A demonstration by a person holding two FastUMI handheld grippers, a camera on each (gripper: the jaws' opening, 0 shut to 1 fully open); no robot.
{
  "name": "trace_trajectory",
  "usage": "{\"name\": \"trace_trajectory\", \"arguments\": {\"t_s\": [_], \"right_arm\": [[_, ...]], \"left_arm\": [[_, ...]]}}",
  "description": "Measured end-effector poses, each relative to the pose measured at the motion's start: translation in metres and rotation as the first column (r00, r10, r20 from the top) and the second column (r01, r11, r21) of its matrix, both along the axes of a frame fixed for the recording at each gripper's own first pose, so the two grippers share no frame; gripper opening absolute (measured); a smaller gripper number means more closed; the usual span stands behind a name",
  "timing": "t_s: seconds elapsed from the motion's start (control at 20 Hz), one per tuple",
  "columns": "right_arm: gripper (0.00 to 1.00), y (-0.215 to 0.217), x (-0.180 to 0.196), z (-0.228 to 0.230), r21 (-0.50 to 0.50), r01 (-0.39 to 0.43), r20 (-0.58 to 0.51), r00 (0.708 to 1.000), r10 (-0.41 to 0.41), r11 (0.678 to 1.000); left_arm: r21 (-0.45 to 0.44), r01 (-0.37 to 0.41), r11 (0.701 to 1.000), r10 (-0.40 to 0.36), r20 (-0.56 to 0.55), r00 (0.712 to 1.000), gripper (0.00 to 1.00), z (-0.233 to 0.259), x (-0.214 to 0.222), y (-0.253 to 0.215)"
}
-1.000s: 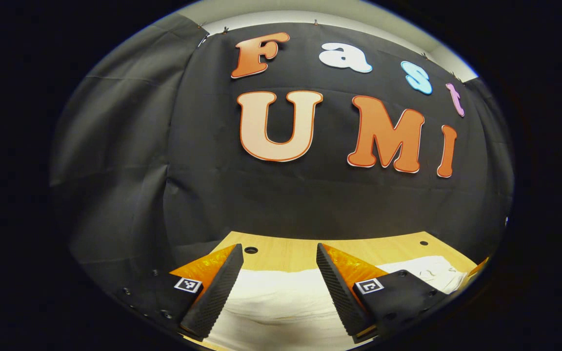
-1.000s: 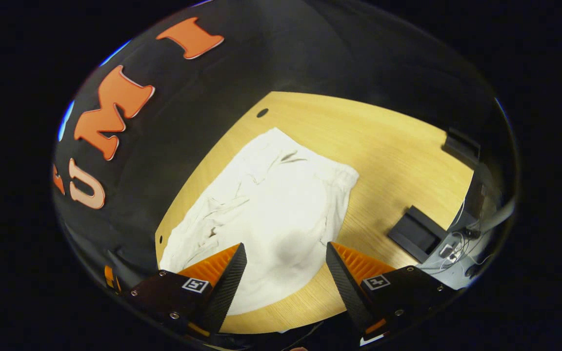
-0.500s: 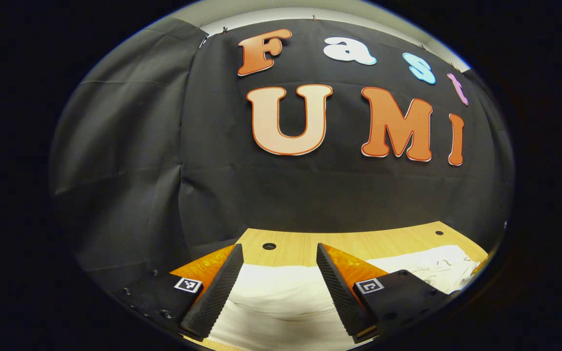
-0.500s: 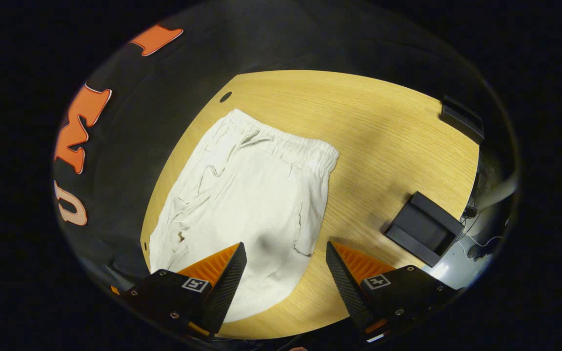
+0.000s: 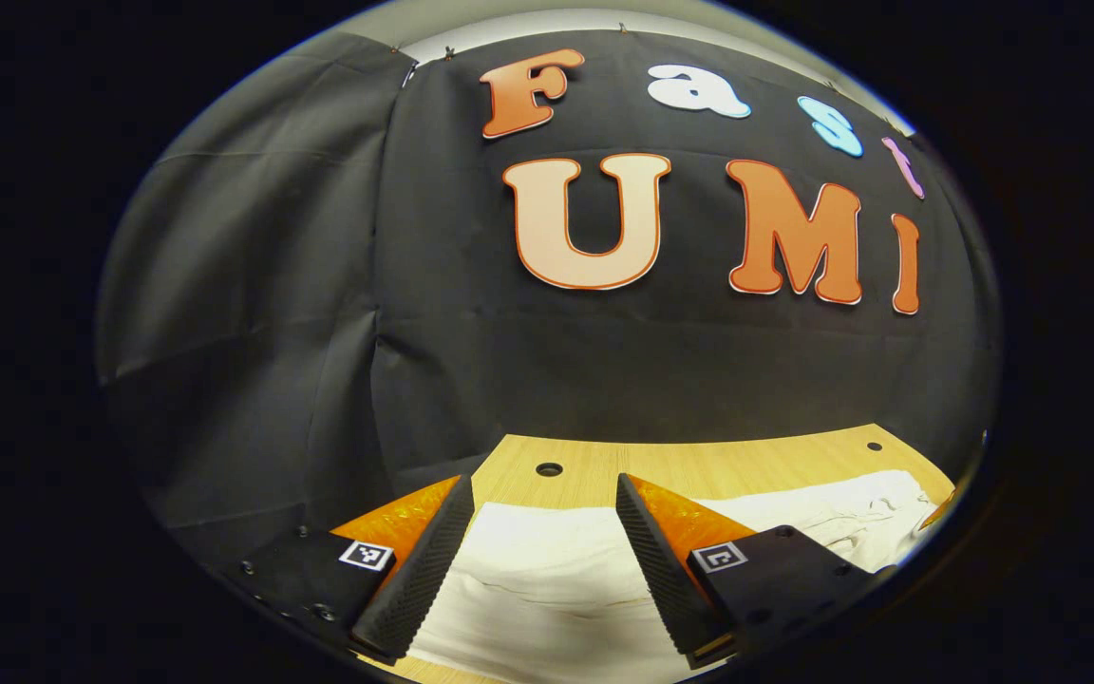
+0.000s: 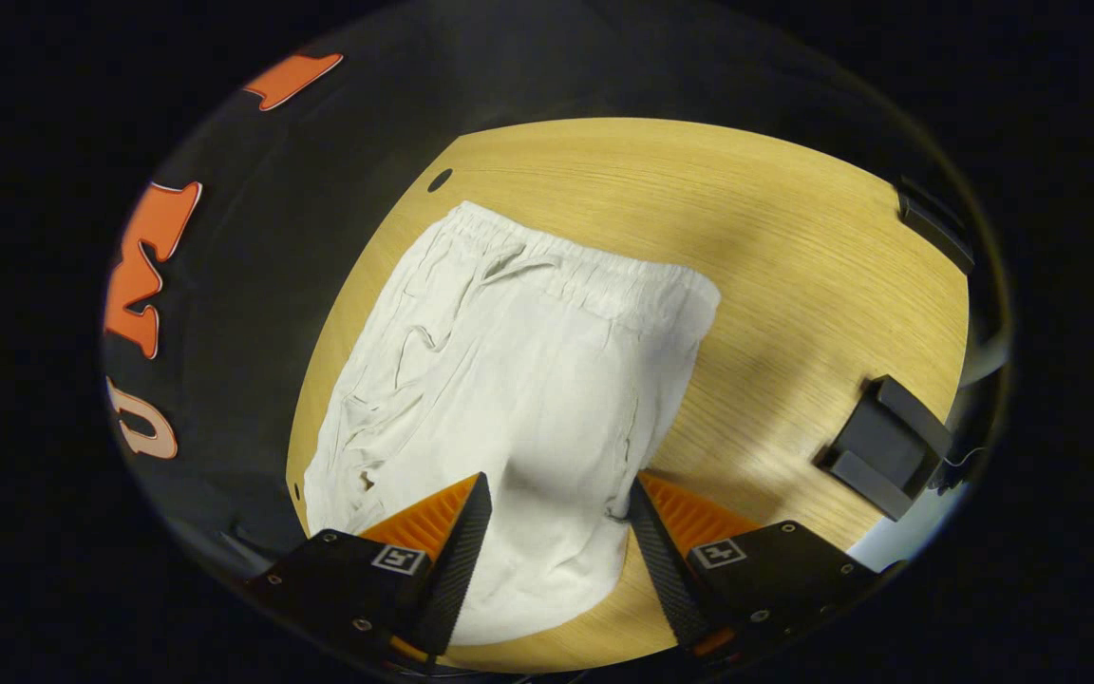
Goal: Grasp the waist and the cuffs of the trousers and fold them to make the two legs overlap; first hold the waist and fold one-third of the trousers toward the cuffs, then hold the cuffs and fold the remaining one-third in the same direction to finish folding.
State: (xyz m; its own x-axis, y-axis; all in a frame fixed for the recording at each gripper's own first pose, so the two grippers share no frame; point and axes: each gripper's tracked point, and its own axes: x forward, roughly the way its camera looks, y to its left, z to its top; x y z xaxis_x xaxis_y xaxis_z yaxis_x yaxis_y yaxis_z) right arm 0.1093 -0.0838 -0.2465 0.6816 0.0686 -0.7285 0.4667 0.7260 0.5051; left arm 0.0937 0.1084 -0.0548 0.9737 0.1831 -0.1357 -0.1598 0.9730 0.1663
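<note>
White trousers (image 6: 518,380) lie flat on the wooden table (image 6: 794,247). Their elastic waistband (image 6: 594,275) is at the far end in the right gripper view, and the cloth runs down toward me and out of sight below. My right gripper (image 6: 556,499) hovers open above the lower part of the cloth, nothing between its fingers. In the left gripper view the trousers (image 5: 547,579) spread across the bottom under my left gripper (image 5: 539,499), which is open and holds nothing. The cuffs are hidden.
A black block-shaped holder (image 6: 889,446) sits on the table to the right of the trousers, and another dark piece (image 6: 932,228) lies at the far right edge. The table (image 5: 699,470) has small round holes near its back edge. The black cloth wall stands close behind.
The right gripper has swung over and come lower toward the trousers, which now look larger and more centred. The left gripper view has drifted slightly to the left. Both grippers stay open.
</note>
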Motion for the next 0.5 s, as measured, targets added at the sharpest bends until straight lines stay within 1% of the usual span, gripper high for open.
{"name": "trace_trajectory", "arguments": {"t_s": [0.05, 0.1, 0.15, 0.25, 0.3, 0.35, 0.4, 0.45, 0.5], "right_arm": [[0.8, 0.002, 0.002, -0.002, 0.003, -0.014, -0.008, 1.0, 0.014, 1.0], [0.69, 0.002, 0.002, -0.005, -0.007, -0.027, -0.018, 0.999, 0.027, 1.0], [0.62, -0.001, 0.003, -0.007, -0.018, -0.03, -0.023, 0.999, 0.03, 0.999], [0.3, -0.007, 0.003, -0.012, -0.037, -0.023, -0.034, 0.999, 0.021, 0.999], [0.17, -0.009, 0.001, -0.011, -0.032, -0.012, -0.037, 0.999, 0.01, 0.999], [0.09, -0.008, 0.002, -0.012, -0.018, -0.002, -0.035, 0.999, 0.001, 1.0], [0.02, -0.008, 0.002, -0.012, -0.007, 0.003, -0.033, 0.999, -0.003, 1.0], [0.02, -0.008, 0.001, -0.013, -0.003, 0.002, -0.03, 1.0, -0.003, 1.0], [0.01, -0.008, 0.001, -0.013, -0.009, -0.003, -0.028, 1.0, 0.003, 1.0]], "left_arm": [[-0.006, -0.006, 1.0, 0.006, -0.004, 1.0, 0.98, -0.003, -0.002, 0.003], [-0.013, -0.013, 1.0, 0.013, -0.007, 1.0, 0.98, -0.004, -0.003, 0.006], [-0.024, -0.018, 1.0, 0.017, -0.013, 1.0, 0.98, -0.008, -0.004, 0.008], [-0.045, -0.032, 0.998, 0.031, -0.023, 0.999, 0.98, -0.011, -0.01, 0.016], [-0.056, -0.04, 0.998, 0.039, -0.029, 0.999, 0.98, -0.012, -0.011, 0.02], [-0.068, -0.048, 0.997, 0.045, -0.039, 0.998, 0.98, -0.016, -0.013, 0.025], [-0.084, -0.054, 0.995, 0.05, -0.052, 0.997, 0.99, -0.02, -0.016, 0.029], [-0.105, -0.063, 0.992, 0.056, -0.07, 0.996, 1.0, -0.027, -0.022, 0.033], [-0.135, -0.072, 0.988, 0.06, -0.088, 0.994, 0.98, -0.035, -0.028, 0.038]]}}
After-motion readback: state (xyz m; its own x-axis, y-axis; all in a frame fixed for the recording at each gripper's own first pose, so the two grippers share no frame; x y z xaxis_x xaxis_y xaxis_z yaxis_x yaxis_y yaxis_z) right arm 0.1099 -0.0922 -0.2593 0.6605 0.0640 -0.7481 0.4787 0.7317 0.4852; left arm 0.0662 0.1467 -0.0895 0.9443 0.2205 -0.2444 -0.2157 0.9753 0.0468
